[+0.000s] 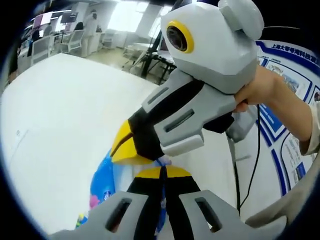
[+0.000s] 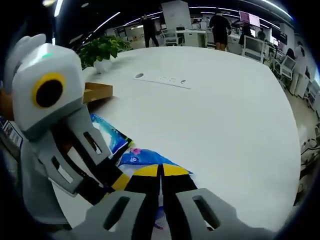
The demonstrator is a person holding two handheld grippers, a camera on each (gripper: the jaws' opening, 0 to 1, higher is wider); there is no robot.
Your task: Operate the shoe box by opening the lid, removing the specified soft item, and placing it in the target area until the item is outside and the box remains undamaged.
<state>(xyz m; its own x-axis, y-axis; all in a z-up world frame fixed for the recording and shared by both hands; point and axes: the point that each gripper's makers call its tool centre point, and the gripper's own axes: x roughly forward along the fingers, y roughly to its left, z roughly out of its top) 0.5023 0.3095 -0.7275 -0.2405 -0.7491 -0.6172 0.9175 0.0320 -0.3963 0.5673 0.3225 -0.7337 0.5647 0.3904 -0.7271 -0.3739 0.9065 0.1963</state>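
My left tongs [image 1: 163, 172] have their yellow-tipped black jaws pressed together, and a thin edge of the soft plastic pack [image 1: 103, 182] seems pinched between them. The pack is glossy and crinkled, mostly blue with white and pink print, and it hangs to the left of these jaws, above the smooth white table [image 1: 60, 125]. My right tongs [image 1: 127, 145] come in from the right, just ahead of my left tips, almost touching them; my hand [image 1: 265, 90] holds their grey angular body.

In the right gripper view, my right tongs [image 2: 161, 171] are also closed, the two yellow tips meeting in one line, and they sit on the same blue pack [image 2: 142, 156], whose edge goes under the tips. I cannot tell how firmly they grip it. The left tongs [image 2: 119, 183] stand beside them on the left. Beyond those, a brown cardboard shoe box [image 2: 97, 92] lies on the table [image 2: 225, 125], well apart from the pack, with a green potted plant [image 2: 102, 50] behind it.
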